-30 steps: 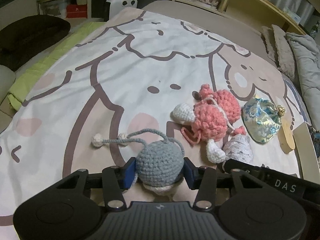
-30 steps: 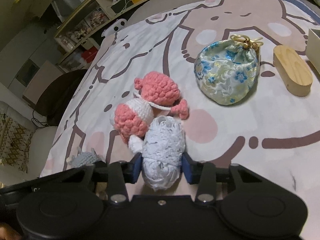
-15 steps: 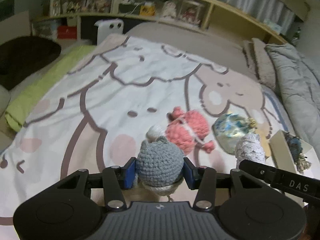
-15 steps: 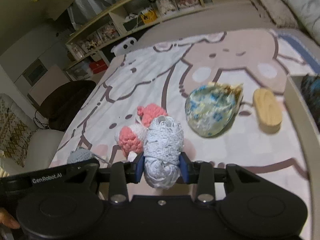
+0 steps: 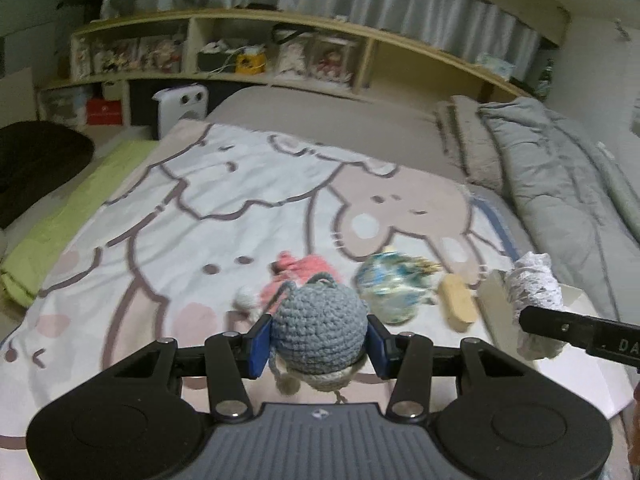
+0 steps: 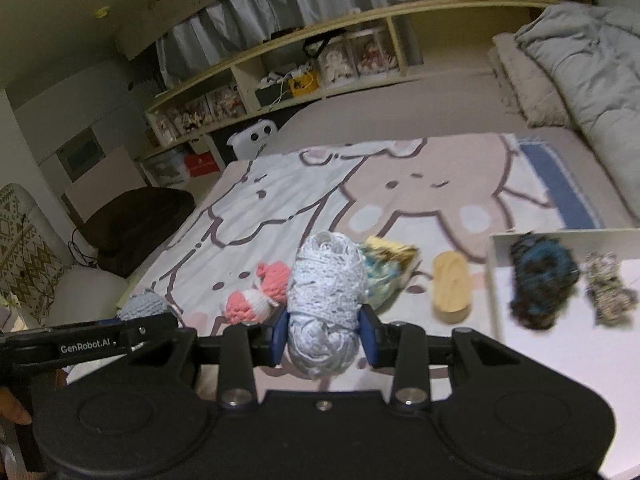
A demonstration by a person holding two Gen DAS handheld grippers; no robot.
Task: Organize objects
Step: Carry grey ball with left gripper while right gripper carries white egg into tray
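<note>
Both grippers loaded above the bed, white box to the right.

Left wrist view: the left gripper [image 5: 318,344] is clenched on a grey crochet ball [image 5: 319,330], held clear of the bed cover [image 5: 168,216]; a pink crochet toy [image 5: 304,276], a flowered pouch [image 5: 386,288] and a wooden block [image 5: 458,302] lie on the cover beyond. Right wrist view: the right gripper [image 6: 325,338] is grasping a white lace bundle [image 6: 326,300]; the white box [image 6: 496,280], already holding a dark blue yarn piece [image 6: 540,280] and a speckled one [image 6: 610,288], sits just right of the block. Judgement: the step is the carry to the box; bring each load over the rim, keep the grippers from crossing, lower inside beside the yarn, then let go.
</note>
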